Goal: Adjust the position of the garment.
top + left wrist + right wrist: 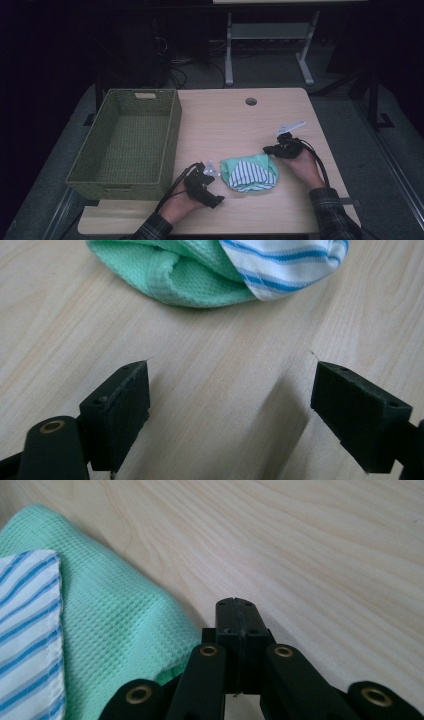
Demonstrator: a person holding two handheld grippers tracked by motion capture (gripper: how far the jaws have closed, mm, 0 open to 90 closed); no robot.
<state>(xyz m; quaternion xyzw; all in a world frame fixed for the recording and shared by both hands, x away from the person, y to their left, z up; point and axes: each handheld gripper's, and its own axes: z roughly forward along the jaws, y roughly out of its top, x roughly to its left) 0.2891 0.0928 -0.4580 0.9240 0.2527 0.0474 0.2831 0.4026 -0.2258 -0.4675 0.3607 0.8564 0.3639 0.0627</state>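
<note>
The top edge of the left claw view crops the green waffle cloth [185, 275] and striped cloth [285, 265]. The woven basket [127, 145] overhangs the worktop's [280, 115] left edge, hiding it.

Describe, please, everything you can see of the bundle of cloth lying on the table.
The bundle of cloth is a loosely folded, rounded heap of two fabrics: a mint-green waffle-weave cloth wrapped around a white cloth with blue stripes, which shows on top. It looks soft and rumpled. It lies flat on the wooden table, near the front edge, to the right of the green woven basket and apart from it. The left gripper, jaws open, faces it without touching; the right gripper, jaws shut, sits at its green edge.
</note>
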